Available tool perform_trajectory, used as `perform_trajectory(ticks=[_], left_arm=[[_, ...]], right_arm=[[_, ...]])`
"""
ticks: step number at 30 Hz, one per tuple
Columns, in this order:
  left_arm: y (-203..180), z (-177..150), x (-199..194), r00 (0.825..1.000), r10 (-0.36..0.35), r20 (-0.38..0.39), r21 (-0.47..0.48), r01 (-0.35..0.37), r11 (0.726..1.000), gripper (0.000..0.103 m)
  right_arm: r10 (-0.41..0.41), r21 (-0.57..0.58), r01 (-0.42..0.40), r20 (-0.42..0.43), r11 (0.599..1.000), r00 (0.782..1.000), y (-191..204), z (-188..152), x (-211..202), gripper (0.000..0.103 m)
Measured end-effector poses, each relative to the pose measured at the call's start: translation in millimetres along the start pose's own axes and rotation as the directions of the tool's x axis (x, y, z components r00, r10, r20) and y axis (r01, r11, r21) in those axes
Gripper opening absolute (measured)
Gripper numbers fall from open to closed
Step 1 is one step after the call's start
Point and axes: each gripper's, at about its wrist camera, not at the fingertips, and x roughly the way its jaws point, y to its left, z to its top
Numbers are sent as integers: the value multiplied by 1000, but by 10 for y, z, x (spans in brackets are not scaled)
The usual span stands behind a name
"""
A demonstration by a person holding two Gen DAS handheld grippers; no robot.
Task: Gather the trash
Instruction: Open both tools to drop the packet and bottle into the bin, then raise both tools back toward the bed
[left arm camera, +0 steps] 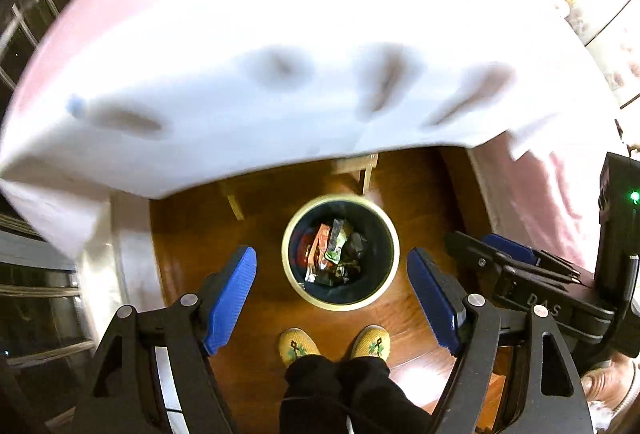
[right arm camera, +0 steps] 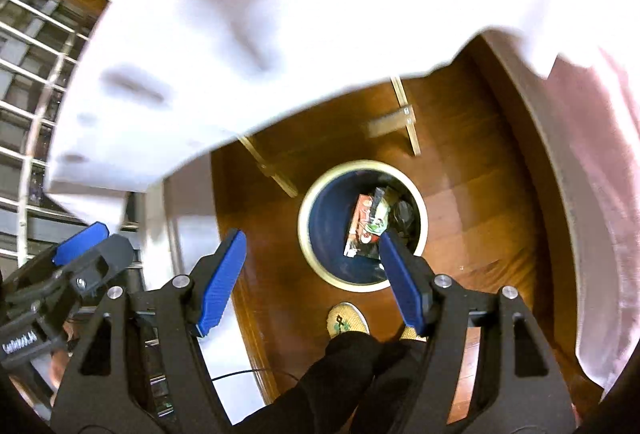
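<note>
A round trash bin with a cream rim and dark inside stands on the wooden floor below me; it also shows in the right wrist view. Several wrappers lie inside it, among them an orange packet. My left gripper is open and empty, high above the bin. My right gripper is open and empty, also above the bin; it shows in the left wrist view at the right.
A table with a white cloth fills the upper part of both views, its edge just beyond the bin. Wooden stool legs stand under it. The person's yellow slippers are right before the bin. A window grille is left.
</note>
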Motion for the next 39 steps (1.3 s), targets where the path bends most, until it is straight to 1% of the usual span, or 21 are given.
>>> perform_trajectory(ticks=[3, 7, 9, 10, 15, 18, 22, 25, 28, 32, 33, 34, 38, 39], left_arm=[[-46, 103, -472, 1000, -11, 29, 17, 10, 1000, 80], [-93, 286, -1097, 996, -47, 70, 50, 44, 998, 79], [-111, 382, -1350, 993, -56, 104, 59, 50, 997, 77], [-121, 426, -1438, 991, -61, 117, 63, 53, 997, 77], [-174, 733, -1895, 976, -91, 199, 116, 69, 991, 76], [-208, 910, -2090, 964, -93, 249, 150, 56, 987, 76], [-194, 1144, -2245, 955, -104, 276, 172, 57, 983, 76], [-173, 1340, -2315, 950, -101, 297, 159, 55, 986, 76], [-127, 1556, -2329, 946, -101, 307, 139, 60, 988, 76], [-107, 1904, -2188, 947, -81, 311, 100, 52, 994, 76], [-111, 2051, -2111, 949, -70, 309, 85, 46, 995, 76], [-109, 2163, -2067, 949, -64, 307, 75, 43, 996, 76], [-184, 2695, -1749, 954, -35, 298, 31, 27, 999, 76], [-209, 2853, -1660, 955, -24, 294, 14, 21, 1000, 76]], right_arm=[[2, -30, -1, 36, 1000, 999, 192, 48, -379, 67], [8, -71, 0, 104, 997, 995, 477, 152, -895, 67], [15, -85, -3, 146, 996, 989, 624, 236, -1174, 67], [16, -89, -2, 160, 996, 987, 668, 257, -1249, 67], [4, -123, 32, 278, 992, 961, 989, 466, -1803, 68], [-8, -137, 55, 328, 989, 945, 1137, 606, -2039, 69], [-26, -158, 92, 377, 983, 926, 1282, 811, -2224, 69], [-34, -176, 112, 392, 978, 919, 1313, 990, -2268, 69], [-45, -195, 134, 406, 972, 913, 1318, 1244, -2247, 69], [-50, -224, 159, 427, 962, 903, 1271, 1718, -2177, 71], [-48, -235, 162, 428, 958, 903, 1248, 1874, -2144, 73], [-44, -244, 162, 427, 956, 903, 1208, 1982, -2100, 73], [-32, -318, 176, 411, 932, 911, 1080, 2685, -1845, 75], [-34, -333, 182, 405, 925, 914, 1056, 2809, -1770, 76]])
